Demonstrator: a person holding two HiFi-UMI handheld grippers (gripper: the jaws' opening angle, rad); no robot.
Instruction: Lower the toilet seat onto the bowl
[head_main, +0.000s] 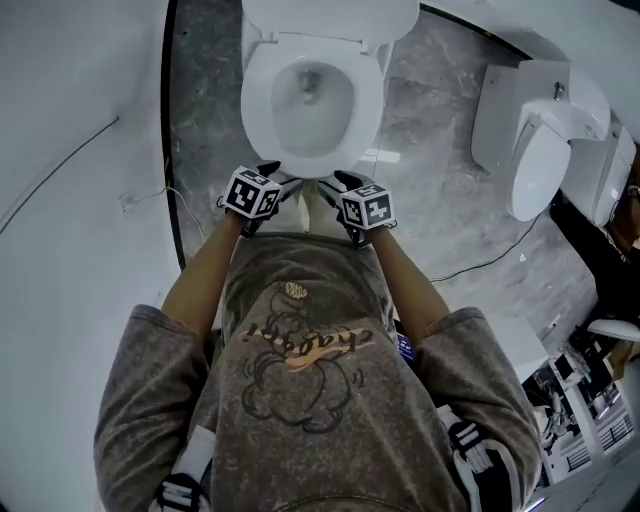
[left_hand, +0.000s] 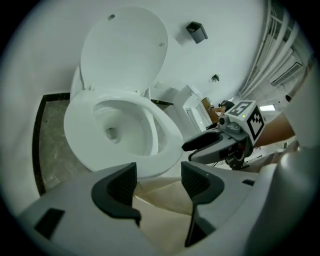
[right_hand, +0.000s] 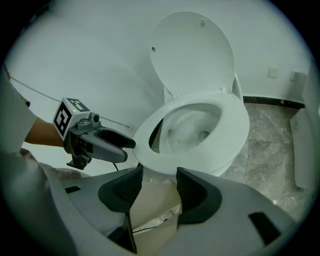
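The white toilet stands straight ahead with its lid (head_main: 330, 15) upright against the wall. The seat ring (head_main: 368, 110) lies about level over the bowl. In the right gripper view a dark slit shows under the seat's (right_hand: 235, 125) front left rim. My left gripper (head_main: 283, 178) and right gripper (head_main: 335, 182) hover side by side at the seat's front edge, both open. Nothing is between the left gripper's (left_hand: 157, 175) pads, and the seat (left_hand: 165, 125) lies just beyond them. The right gripper (right_hand: 156, 180) is also empty, its tips just short of the rim.
A second white toilet (head_main: 540, 150) stands to the right on the grey marble floor (head_main: 440, 170), with a black cable (head_main: 480, 265) trailing in front of it. A white wall (head_main: 80, 200) with a thin wire runs close on the left. Boxes and papers (head_main: 580, 420) sit at the lower right.
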